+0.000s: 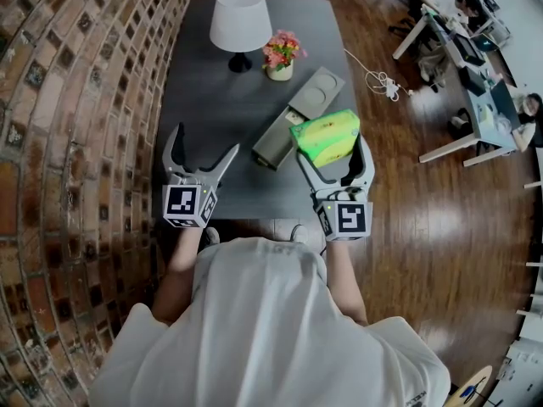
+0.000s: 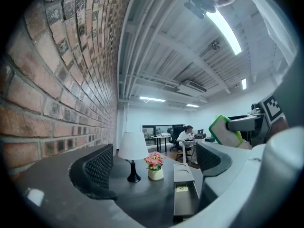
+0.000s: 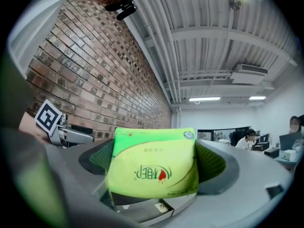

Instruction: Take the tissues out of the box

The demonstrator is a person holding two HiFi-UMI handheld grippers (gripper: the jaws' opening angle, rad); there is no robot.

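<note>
My right gripper [image 1: 327, 140] is shut on a bright green tissue pack [image 1: 325, 136] and holds it in the air above the near end of the long grey box [image 1: 299, 115]. In the right gripper view the pack [image 3: 153, 161] fills the gap between both pads, with the box [image 3: 151, 209] just below it. The box lies on the dark table [image 1: 212, 91] with its drawer pulled out [image 2: 184, 194]. My left gripper [image 1: 205, 140] hovers to the left of the box, jaws wide apart, and in its own view this left gripper [image 2: 154, 171] has nothing between its jaws.
A white lamp [image 1: 240, 19] and a small pot of flowers [image 1: 281, 54] stand at the table's far end. The brick wall [image 1: 68, 142] runs along the left. A white cable [image 1: 377, 79] lies on the wooden floor; desks [image 1: 475, 100] with people are at the right.
</note>
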